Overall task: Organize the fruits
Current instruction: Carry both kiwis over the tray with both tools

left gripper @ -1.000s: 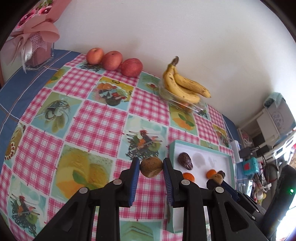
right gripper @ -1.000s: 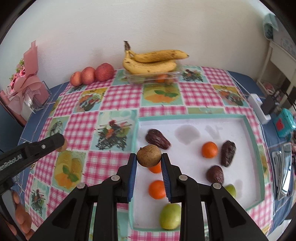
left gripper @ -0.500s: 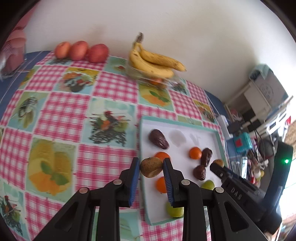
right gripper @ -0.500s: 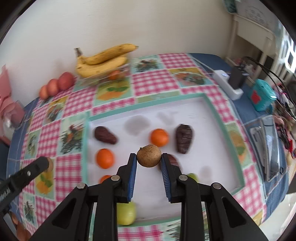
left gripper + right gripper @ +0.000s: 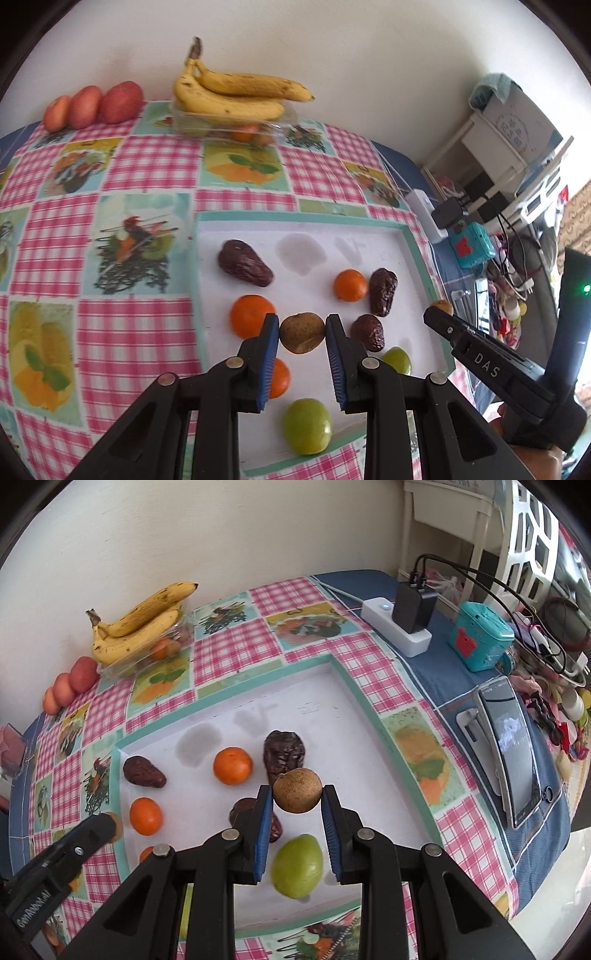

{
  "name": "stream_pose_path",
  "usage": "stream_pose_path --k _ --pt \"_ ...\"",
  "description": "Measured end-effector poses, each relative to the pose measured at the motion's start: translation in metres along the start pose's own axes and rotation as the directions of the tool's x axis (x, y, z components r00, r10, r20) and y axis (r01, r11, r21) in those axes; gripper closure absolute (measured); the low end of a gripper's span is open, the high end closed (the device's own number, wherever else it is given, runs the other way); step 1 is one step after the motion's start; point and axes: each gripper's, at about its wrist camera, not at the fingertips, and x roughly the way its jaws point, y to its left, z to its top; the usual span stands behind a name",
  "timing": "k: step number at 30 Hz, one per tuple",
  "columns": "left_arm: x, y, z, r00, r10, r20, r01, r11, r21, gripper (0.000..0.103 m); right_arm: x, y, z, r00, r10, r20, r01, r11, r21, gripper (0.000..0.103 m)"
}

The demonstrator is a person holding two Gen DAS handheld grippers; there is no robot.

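Checked tablecloth (image 5: 140,332) w/ white tray (image 5: 421,251) on it. Left gripper (image 5: 302,332) clenched on brown fruit (image 5: 301,332), held above tray's near-centre, between orange (image 5: 251,319) & dark wrinkled fruit (image 5: 367,332); prob. carried over to be set down w/ rest. Right gripper (image 5: 297,794) likewise clamps round brown fruit (image 5: 297,791), over tray's near-right part, green fruit (image 5: 297,866) below. Further back: bananas (image 5: 236,98) atop clear box (image 5: 288,125), red fruits (image 5: 94,105) by wall, untouched. Sorting partway, I'd judge.
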Motion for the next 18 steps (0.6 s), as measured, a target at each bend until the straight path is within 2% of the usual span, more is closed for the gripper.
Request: stream_pose_path --k 6,18 --pt "0.018 -0.017 -0.001 1.0 -0.004 -0.013 0.005 0.999 0.053 0.075 0.006 -0.012 0.002 1.0 -0.004 -0.011 0.005 1.0 0.022 0.075" --pt "0.059 -0.016 -0.01 0.996 0.01 -0.093 -0.005 0.999 0.049 0.075 0.024 -0.025 0.004 0.999 -0.01 -0.044 0.012 0.998 0.055 0.075"
